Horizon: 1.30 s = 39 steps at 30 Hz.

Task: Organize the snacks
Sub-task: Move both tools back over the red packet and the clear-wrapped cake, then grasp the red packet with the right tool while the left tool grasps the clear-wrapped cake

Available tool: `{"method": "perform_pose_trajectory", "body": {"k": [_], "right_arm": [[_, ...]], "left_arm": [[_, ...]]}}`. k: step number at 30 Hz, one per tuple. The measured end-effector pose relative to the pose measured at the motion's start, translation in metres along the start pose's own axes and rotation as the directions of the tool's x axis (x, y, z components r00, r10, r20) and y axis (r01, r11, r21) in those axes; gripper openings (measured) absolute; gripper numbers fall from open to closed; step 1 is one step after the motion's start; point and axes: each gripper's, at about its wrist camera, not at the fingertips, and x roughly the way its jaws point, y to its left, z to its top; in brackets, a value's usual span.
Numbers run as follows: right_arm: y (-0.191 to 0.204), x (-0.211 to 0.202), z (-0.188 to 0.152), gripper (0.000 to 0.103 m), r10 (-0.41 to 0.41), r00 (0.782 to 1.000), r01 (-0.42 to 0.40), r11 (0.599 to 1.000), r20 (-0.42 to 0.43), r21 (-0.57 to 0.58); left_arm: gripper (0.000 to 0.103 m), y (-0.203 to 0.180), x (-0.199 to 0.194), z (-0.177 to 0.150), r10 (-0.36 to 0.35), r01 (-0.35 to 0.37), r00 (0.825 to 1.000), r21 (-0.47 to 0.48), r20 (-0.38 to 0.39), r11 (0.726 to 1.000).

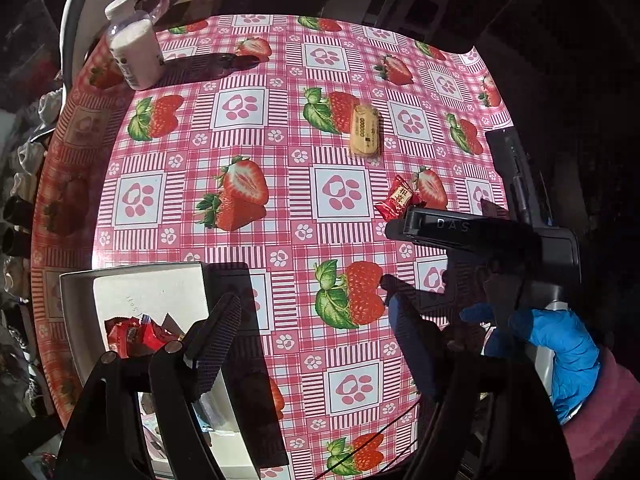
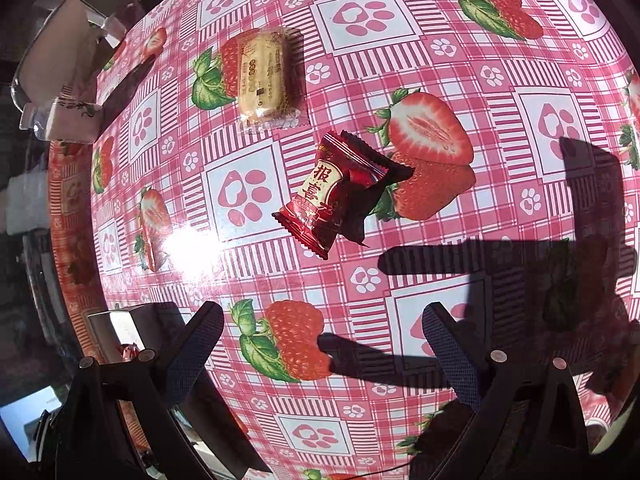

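Observation:
A red wrapped candy (image 2: 339, 191) lies on the strawberry tablecloth, ahead of my open, empty right gripper (image 2: 320, 332). It also shows in the left wrist view (image 1: 399, 197), just beyond the right gripper's black body (image 1: 472, 232). A clear-wrapped biscuit (image 2: 265, 76) lies farther off, also seen in the left wrist view (image 1: 364, 130). My left gripper (image 1: 312, 332) is open and empty, its left finger over the edge of a white box (image 1: 132, 280) that holds red candies (image 1: 134, 334).
A bottle of white liquid (image 1: 134, 48) stands at the table's far left edge, also seen in the right wrist view (image 2: 68, 118). A blue-gloved hand (image 1: 560, 352) holds the right gripper. The round table's edge curves down on the left (image 1: 56, 200).

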Motion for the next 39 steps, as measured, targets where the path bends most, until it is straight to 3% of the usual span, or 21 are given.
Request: {"method": "perform_pose_trajectory", "body": {"k": [8, 11, 12, 14, 16, 17, 28, 35, 39], "right_arm": [[-0.001, 0.013, 0.030, 0.100, 0.022, 0.998, -0.026, 0.996, 0.051, 0.080], [0.007, 0.025, 0.040, 0.097, -0.005, 0.999, 0.002, 0.998, 0.044, 0.065], [0.010, 0.028, 0.042, 0.092, -0.011, 0.999, 0.008, 0.998, 0.042, 0.059], [0.014, 0.035, 0.043, 0.046, -0.013, 1.000, 0.012, 0.999, 0.028, 0.041], [0.013, 0.038, 0.042, 0.033, -0.016, 0.999, 0.015, 0.999, 0.029, 0.030], [0.012, 0.037, 0.041, 0.031, -0.010, 0.999, 0.009, 1.000, 0.037, 0.021], [-0.042, 0.021, -0.031, 0.031, -0.049, 0.998, 0.055, 0.988, 0.046, -0.145], [-0.074, 0.023, -0.078, 0.031, -0.020, 1.000, 0.022, 0.994, 0.016, -0.107], [-0.088, 0.020, -0.087, 0.031, -0.013, 1.000, 0.015, 0.994, 0.020, -0.111]], "left_arm": [[0.080, 0.002, 0.011, 0.055, 0.031, -0.030, 0.999, -0.036, 0.027, 0.999], [0.080, 0.002, 0.021, 0.070, 0.058, -0.058, 0.998, -0.024, 0.023, 0.998], [0.080, 0.001, 0.025, 0.074, 0.067, -0.066, 0.998, -0.017, 0.018, 0.998], [0.080, -0.002, 0.037, 0.082, 0.070, -0.070, 0.998, -0.005, -0.001, 0.998], [0.080, -0.005, 0.051, 0.090, 0.069, -0.069, 0.997, 0.001, -0.017, 0.998], [0.080, -0.007, 0.058, 0.093, 0.069, -0.069, 0.997, 0.004, -0.027, 0.998], [0.080, -0.050, 0.152, 0.139, 0.080, -0.077, 0.995, 0.037, -0.067, 0.996], [0.082, -0.076, 0.202, 0.165, 0.184, -0.179, 0.981, 0.084, -0.064, 0.980], [0.079, -0.087, 0.203, 0.166, 0.191, -0.187, 0.981, 0.091, -0.035, 0.978]]}}
